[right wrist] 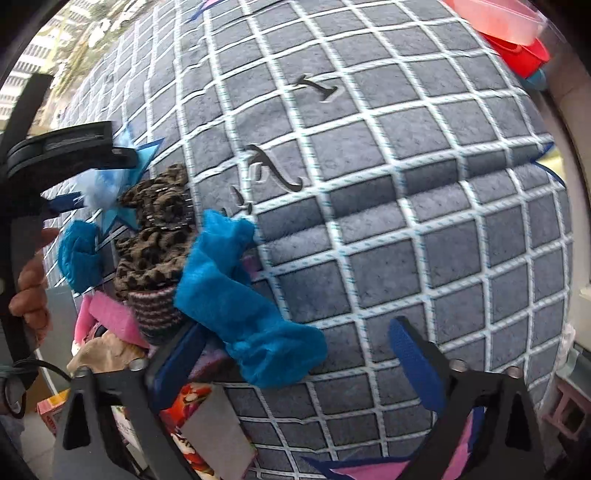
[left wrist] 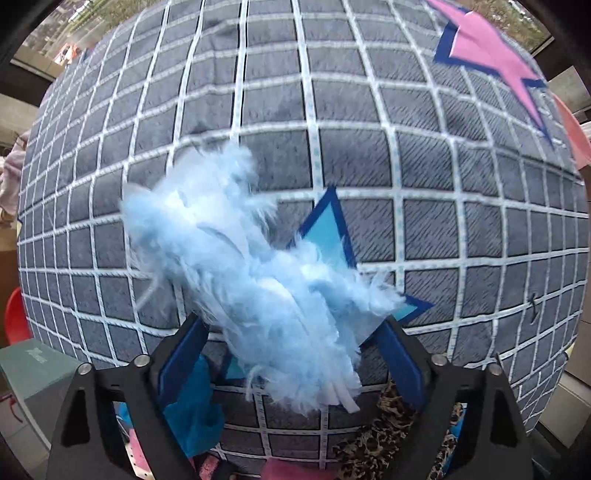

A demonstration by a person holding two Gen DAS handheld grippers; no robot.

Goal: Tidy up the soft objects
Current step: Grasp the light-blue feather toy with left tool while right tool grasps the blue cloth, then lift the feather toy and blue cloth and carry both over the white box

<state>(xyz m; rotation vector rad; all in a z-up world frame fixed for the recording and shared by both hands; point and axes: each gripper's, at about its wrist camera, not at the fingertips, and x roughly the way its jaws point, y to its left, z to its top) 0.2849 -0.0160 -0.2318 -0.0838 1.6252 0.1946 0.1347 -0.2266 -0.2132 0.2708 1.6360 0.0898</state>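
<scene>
A light blue feather bunch (left wrist: 251, 280) lies on the grey checked mat (left wrist: 424, 166), over a blue star patch (left wrist: 328, 232). My left gripper (left wrist: 291, 354) is open, its blue pads on either side of the feathers' stem end. In the right wrist view, a teal felt cloth (right wrist: 243, 295) lies on the mat (right wrist: 424, 221) between the pads of my right gripper (right wrist: 303, 354), which is open. A leopard-print cloth (right wrist: 155, 236) and a second teal piece (right wrist: 79, 254) lie left of it. The left gripper (right wrist: 74, 155) and feathers (right wrist: 99, 188) show there too.
A pink star patch (left wrist: 491, 55) sits at the mat's far right. Pink foam (right wrist: 110, 314), a striped cloth (right wrist: 155, 310) and boxes lie off the mat's near edge. Red plastic bins (right wrist: 513, 33) stand at the far corner. A grey-green box (left wrist: 33, 380) sits at the left.
</scene>
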